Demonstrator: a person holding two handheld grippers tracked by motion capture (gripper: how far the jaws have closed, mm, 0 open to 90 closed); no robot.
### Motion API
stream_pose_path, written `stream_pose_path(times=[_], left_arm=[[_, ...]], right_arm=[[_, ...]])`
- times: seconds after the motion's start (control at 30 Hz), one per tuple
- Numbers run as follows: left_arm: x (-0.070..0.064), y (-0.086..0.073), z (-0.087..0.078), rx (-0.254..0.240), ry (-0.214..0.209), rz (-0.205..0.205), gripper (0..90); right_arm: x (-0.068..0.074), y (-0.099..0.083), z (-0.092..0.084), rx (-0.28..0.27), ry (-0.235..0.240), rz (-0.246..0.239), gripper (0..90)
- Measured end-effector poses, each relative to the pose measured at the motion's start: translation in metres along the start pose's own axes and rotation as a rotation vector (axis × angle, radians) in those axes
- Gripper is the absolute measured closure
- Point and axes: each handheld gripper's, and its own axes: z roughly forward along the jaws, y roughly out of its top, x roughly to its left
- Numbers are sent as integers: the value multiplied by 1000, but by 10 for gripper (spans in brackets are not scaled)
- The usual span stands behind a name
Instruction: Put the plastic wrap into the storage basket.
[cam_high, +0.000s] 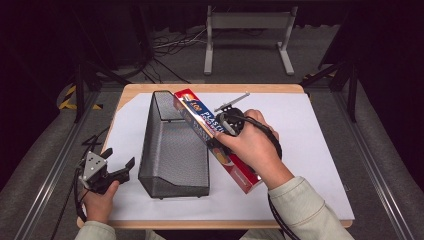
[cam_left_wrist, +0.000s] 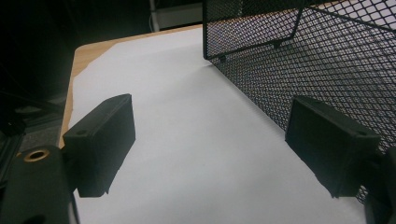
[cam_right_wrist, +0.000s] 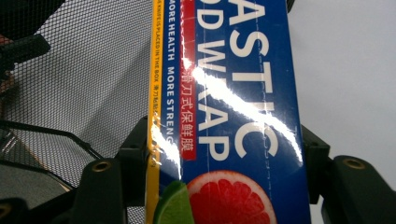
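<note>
1. The right gripper (cam_high: 226, 131) clamps the wrap box (cam_high: 200, 120), jaws closed on its sides, just right of the mesh basket (cam_high: 172, 145).
2. The left gripper (cam_high: 120, 162) rests beside the basket's left wall, jaws wide apart and empty.

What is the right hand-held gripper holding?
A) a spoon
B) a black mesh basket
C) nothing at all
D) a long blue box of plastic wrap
D: the right hand-held gripper has its jaws closed on either side of the long blue box of plastic wrap, next to the black mesh basket.
</note>
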Motion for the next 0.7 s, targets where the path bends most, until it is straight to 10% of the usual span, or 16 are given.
stream_pose_path(times=[0.7], left_arm=[[1,0,1,-6,-9,-4,164]], right_arm=[[30,9,32,6,62,26,394]])
